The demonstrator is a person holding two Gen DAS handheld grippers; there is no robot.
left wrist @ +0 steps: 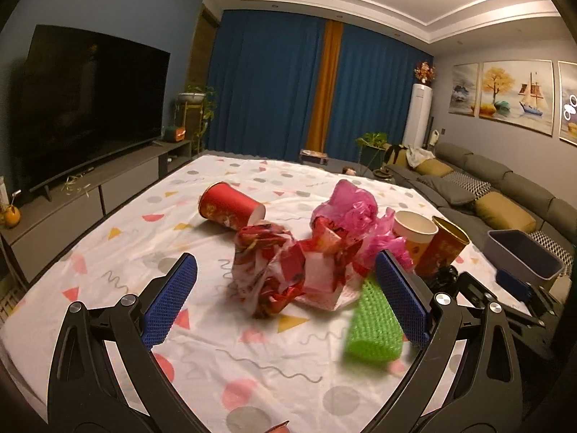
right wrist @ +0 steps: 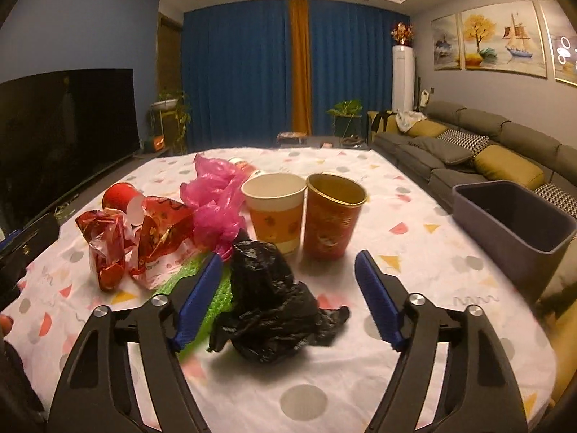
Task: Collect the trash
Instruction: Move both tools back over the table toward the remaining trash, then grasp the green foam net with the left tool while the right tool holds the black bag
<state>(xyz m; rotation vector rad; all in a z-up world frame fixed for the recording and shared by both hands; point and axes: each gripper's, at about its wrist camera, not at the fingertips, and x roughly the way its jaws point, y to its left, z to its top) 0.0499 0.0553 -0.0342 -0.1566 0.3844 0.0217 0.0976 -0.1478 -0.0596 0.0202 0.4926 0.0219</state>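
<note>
Trash lies on a patterned white tablecloth (left wrist: 126, 252). My left gripper (left wrist: 286, 269) is open; crumpled red foil wrappers (left wrist: 267, 270) lie between its fingers, and a green foam net (left wrist: 373, 324) lies by the right finger. A pink plastic bag (left wrist: 349, 209), a tipped red cup (left wrist: 227, 207), an upright cream cup (left wrist: 414, 232) and an upright red-gold cup (left wrist: 445, 249) lie beyond. My right gripper (right wrist: 288, 270) is open over a crumpled black bag (right wrist: 270, 299). The cream cup (right wrist: 276, 205), red-gold cup (right wrist: 331, 216), pink bag (right wrist: 212, 198), foil wrappers (right wrist: 144, 238) and green net (right wrist: 212, 303) lie ahead.
A grey bin (right wrist: 512, 216) stands at the table's right edge, also in the left wrist view (left wrist: 523, 252). A sofa (right wrist: 468, 155) runs along the right wall. A TV (left wrist: 86, 104) on a low cabinet stands at left. Blue curtains hang at the back.
</note>
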